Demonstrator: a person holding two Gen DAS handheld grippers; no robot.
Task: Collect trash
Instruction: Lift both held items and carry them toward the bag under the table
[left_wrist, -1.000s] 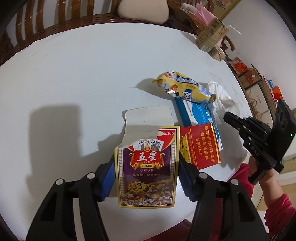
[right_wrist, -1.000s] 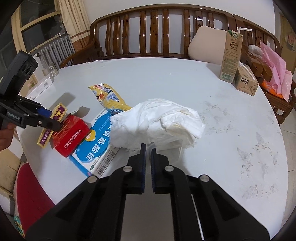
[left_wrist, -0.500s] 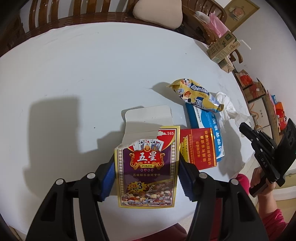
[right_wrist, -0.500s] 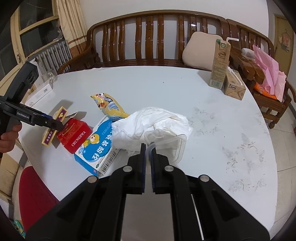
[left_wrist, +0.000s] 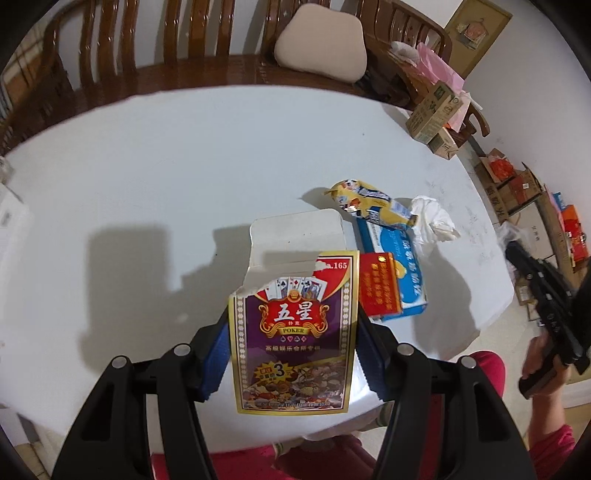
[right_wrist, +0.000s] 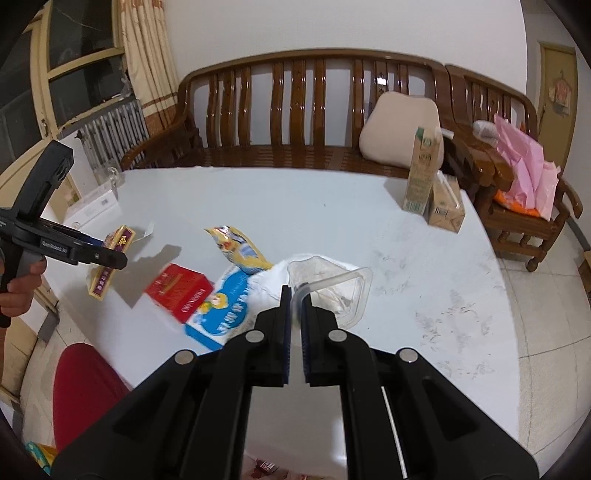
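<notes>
Both grippers now higher above white table than second ago. Left gripper clamps poker card box, long axis along fingers, torn flap far. Right gripper clenched on clear plastic tray rim, a detail only right view shows; tissue, snack wrapper remain below.

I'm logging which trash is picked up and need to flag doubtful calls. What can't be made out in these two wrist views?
- Purple and gold playing-card box: left wrist view, open flap up, inside hidden.
- Clear plastic clamshell tray: right wrist view, blurred at the right gripper, so the pinched part is unclear.
- Blue and white carton: both views, covered by the red cigarette pack and yellow snack wrapper.
</notes>
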